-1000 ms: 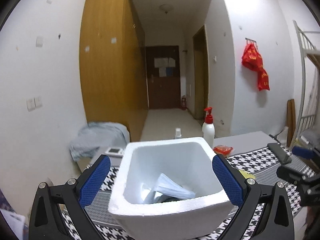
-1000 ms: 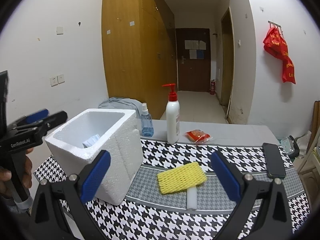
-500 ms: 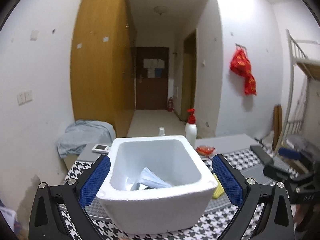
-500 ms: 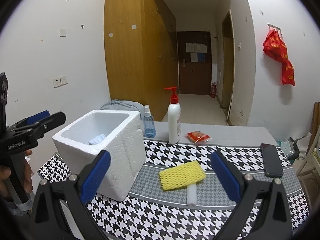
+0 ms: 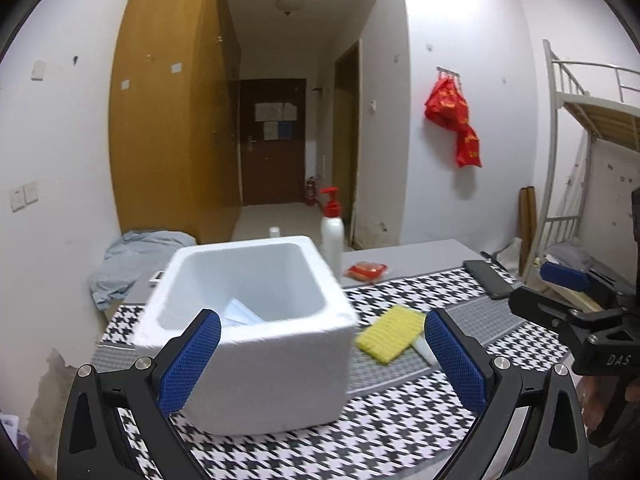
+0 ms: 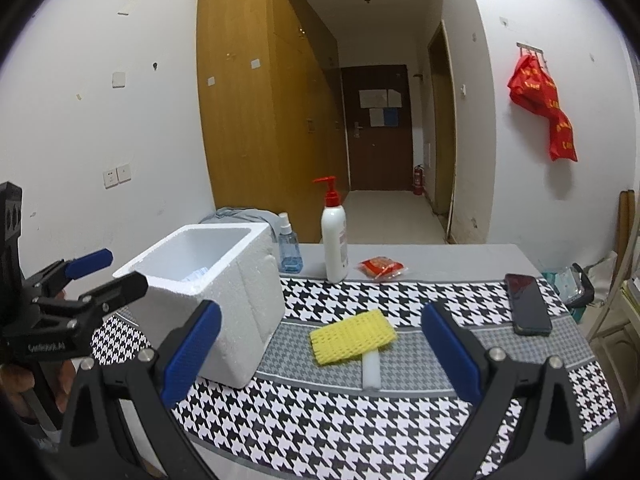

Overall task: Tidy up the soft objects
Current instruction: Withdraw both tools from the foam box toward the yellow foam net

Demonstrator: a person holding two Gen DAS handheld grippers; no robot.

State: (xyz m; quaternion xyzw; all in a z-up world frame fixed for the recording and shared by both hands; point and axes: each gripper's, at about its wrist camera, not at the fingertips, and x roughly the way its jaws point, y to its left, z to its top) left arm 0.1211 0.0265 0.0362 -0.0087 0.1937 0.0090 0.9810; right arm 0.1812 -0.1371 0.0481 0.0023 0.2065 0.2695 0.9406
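A white foam box (image 5: 256, 360) stands on the houndstooth tablecloth with a pale flat packet (image 5: 239, 316) inside it. To its right lies a yellow foam net sleeve (image 6: 352, 336) on top of a white foam stick (image 6: 370, 368). My left gripper (image 5: 320, 320) is open and hovers in front of the box, holding nothing. My right gripper (image 6: 320, 356) is open and empty too, and the yellow sleeve lies ahead between its fingers. Each gripper shows in the other's view: the left gripper (image 6: 120, 268) beside the box, the right gripper (image 5: 540, 290) at the table's right end.
At the back of the table stand a white pump bottle (image 6: 334, 240) and a blue spray bottle (image 6: 289, 250), with a red packet (image 6: 382, 268) beside them. A black phone (image 6: 528, 304) lies at the right. A grey cloth (image 5: 132, 256) is heaped behind the box.
My left gripper has drawn back from the box and swung right, so the yellow sleeve now shows in its view. The right gripper has hardly moved.
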